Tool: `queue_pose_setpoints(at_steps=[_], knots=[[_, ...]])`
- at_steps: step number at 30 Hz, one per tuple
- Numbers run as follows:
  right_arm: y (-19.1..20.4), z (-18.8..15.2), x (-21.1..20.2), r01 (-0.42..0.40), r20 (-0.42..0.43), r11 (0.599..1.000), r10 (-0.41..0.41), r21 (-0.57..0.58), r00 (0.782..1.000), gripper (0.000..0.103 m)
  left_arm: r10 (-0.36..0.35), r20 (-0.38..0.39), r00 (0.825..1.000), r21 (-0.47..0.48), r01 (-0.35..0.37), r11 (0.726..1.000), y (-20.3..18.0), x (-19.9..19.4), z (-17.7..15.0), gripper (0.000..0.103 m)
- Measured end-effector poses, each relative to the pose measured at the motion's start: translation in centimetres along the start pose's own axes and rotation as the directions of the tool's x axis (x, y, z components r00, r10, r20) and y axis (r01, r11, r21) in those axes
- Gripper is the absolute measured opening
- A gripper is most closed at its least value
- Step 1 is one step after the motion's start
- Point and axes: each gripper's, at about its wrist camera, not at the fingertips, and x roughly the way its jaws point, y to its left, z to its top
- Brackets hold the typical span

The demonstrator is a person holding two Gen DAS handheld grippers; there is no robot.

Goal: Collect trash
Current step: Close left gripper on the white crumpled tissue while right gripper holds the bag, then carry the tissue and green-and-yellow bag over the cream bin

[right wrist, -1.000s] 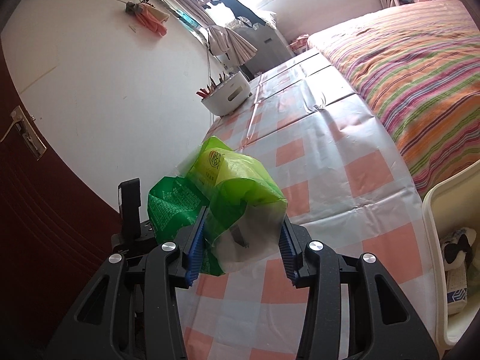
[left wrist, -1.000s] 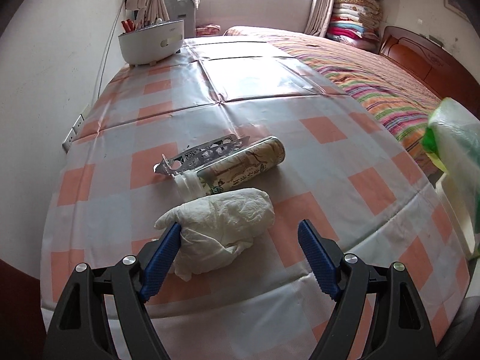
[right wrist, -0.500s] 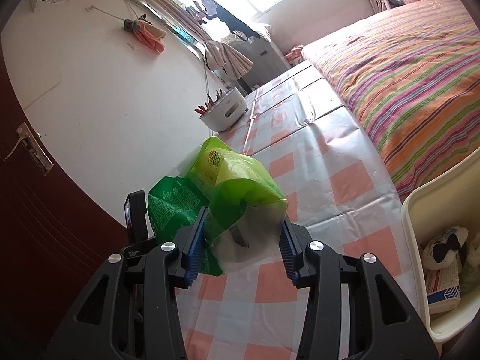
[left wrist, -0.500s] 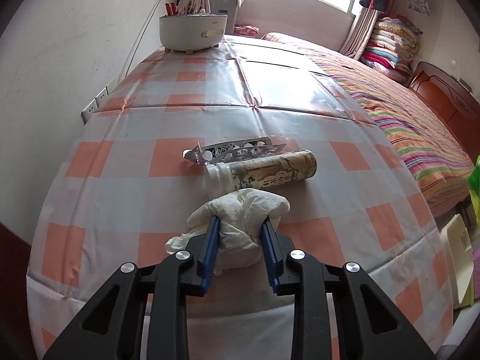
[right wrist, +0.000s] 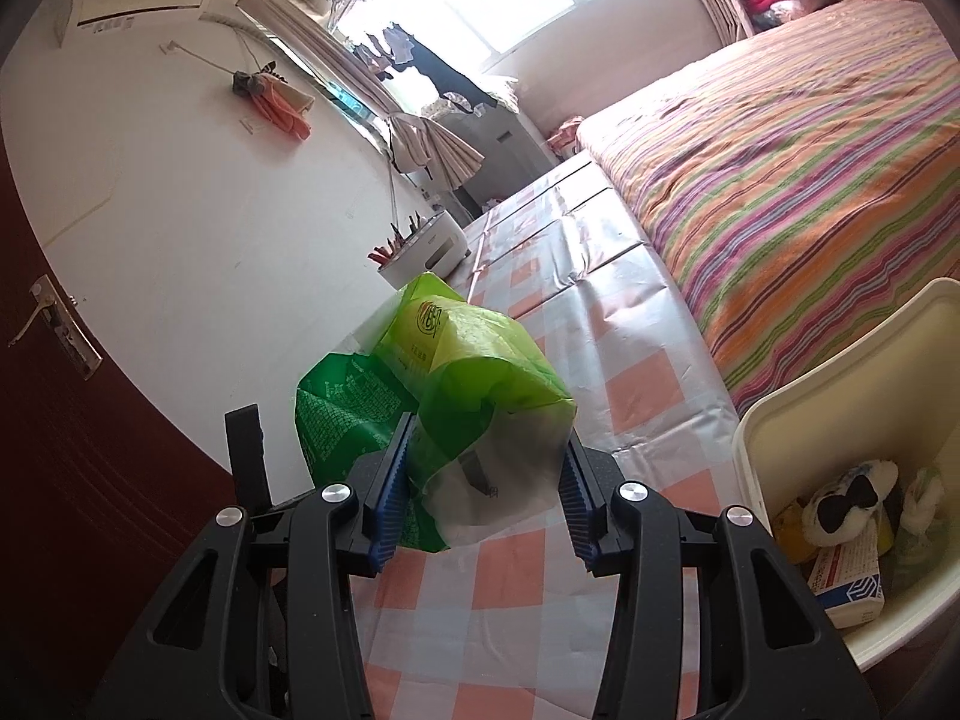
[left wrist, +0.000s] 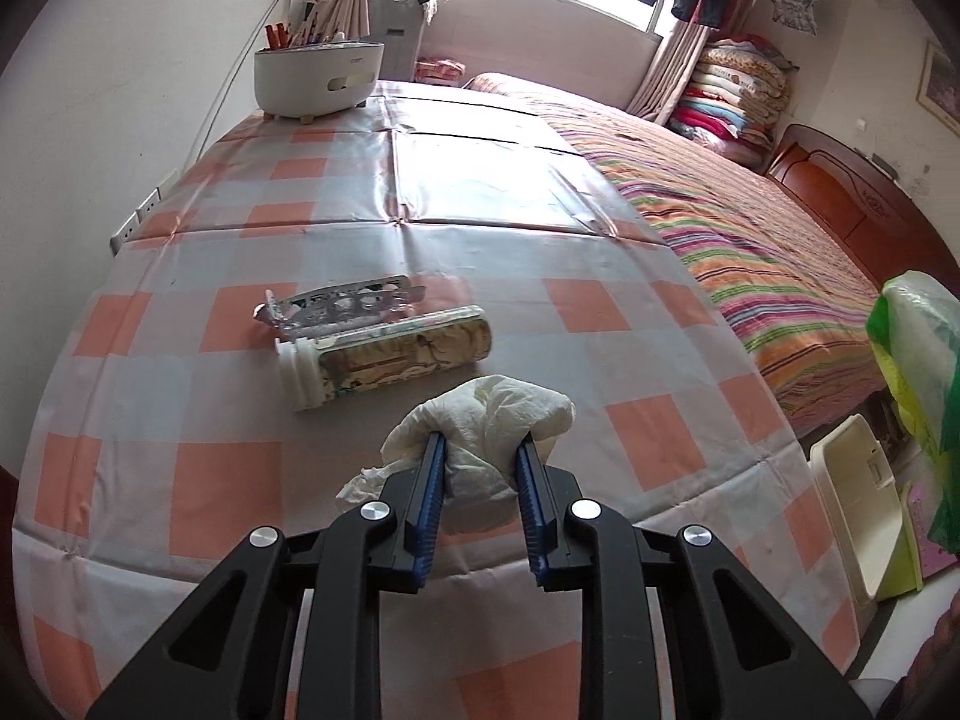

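1. Closest in, the left hand-held gripper (left wrist: 480,468) has just been closing and now clamps one crumpled white tissue (left wrist: 489,429) between its blue pads, lifted just above the worktop (left wrist: 636,354) near its front edge.
2. The right hand-held gripper (right wrist: 486,462) is pinched on one green plastic bag (right wrist: 462,360), which bulges up over the jaws and blocks the middle of that view; the same bag shows at the right edge of the left camera.
3. Just beyond the tissue lies one bottle (left wrist: 390,357) on its side, white cap to the left, and touching its far side one flat silver blister pack (left wrist: 345,306). Two loose pieces left on the checked cloth.
4. Off the worktop's right edge, low down, sits one cream bin (right wrist: 840,450) already holding scraps and a small box.
5. Past the bottle the cloth runs open and bare, plenty of room, until one white holder (left wrist: 318,81) with pens at the far left, by the wall.
6. The striped bed (left wrist: 762,264) lines the whole right edge.
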Motion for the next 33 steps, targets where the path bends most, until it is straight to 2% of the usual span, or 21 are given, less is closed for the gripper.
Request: queue_pose_setpoints(at_steps=[10, 20, 29, 31, 32, 33], knots=[[-1.9, 0.5, -1.5, 0.059, 0.044, 0.998, -0.059, 0.007, 0.997, 0.043, -0.113, 0.006, 0.994, 0.051, 0.113, 0.992, -4.8, -1.0, -0.2, 0.023], [-4.1, 0.6, -3.4, 0.13, 0.084, 0.991, -0.131, 0.026, 0.988, 0.043, -0.2, -0.032, 0.979, 0.109, 0.202, 0.973, -9.6, -0.7, -1.3, 0.023], [-7.9, 0.9, -6.6, 0.309, 0.147, 0.949, -0.314, 0.053, 0.938, 0.045, -0.248, -0.026, 0.968, 0.177, 0.248, 0.952, -13.1, -1.5, -2.1, 0.023], [-9.1, 0.8, -7.3, 0.383, 0.156, 0.922, -0.387, 0.055, 0.909, 0.046, -0.25, -0.028, 0.968, 0.184, 0.251, 0.95, -13.3, -1.5, -2.3, 0.023], [-9.2, 0.8, -7.4, 0.39, 0.156, 0.919, -0.394, 0.056, 0.906, 0.046, -0.253, -0.029, 0.967, 0.187, 0.253, 0.949, -13.5, -1.5, -2.3, 0.023], [-9.9, 0.7, -7.8, 0.424, 0.165, 0.903, -0.429, 0.065, 0.888, 0.047, -0.254, -0.027, 0.967, 0.187, 0.255, 0.949, -13.6, -1.5, -2.3, 0.023]])
